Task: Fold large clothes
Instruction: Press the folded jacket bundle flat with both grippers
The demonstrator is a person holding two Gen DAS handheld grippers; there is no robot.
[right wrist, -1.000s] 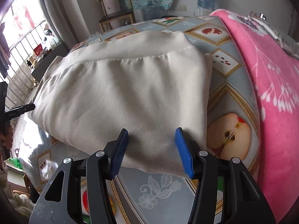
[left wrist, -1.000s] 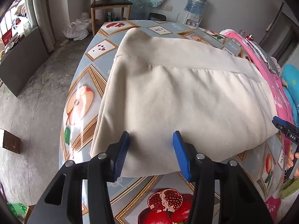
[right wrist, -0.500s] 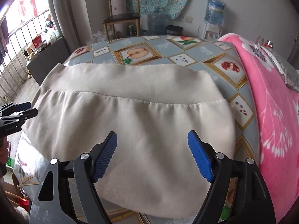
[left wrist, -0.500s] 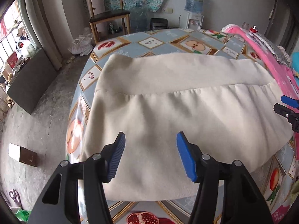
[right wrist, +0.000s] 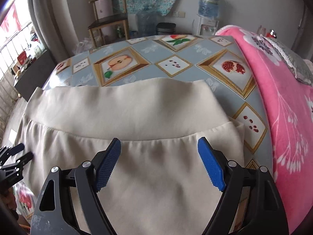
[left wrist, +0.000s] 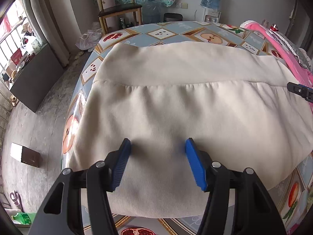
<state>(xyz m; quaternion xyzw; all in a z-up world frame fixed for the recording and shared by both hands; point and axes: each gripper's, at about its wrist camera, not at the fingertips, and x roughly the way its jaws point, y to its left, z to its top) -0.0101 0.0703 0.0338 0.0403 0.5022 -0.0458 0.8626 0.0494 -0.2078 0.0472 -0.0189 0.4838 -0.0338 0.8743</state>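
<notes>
Cream garment [left wrist: 176, 105] lying folded on desk [left wrist: 172, 33] w/ fruit-print cloth, wide band [right wrist: 121, 109] running across far side, gathered seam just below. Left hand-held gripper [left wrist: 157, 146] hovering over near part of garment, jaws spread, gripping nothing; blue pads [left wrist: 195, 166] apart w/ fabric showing between. Right hand-held gripper [right wrist: 159, 146] hanging above garment's right portion near seam, jaws wide apart, also empty. Pink blanket [right wrist: 283, 101] lying along desk's right side, beside garment. Wooden chair [left wrist: 119, 9] & water dispenser [left wrist: 212, 4] standing by back wall.
</notes>
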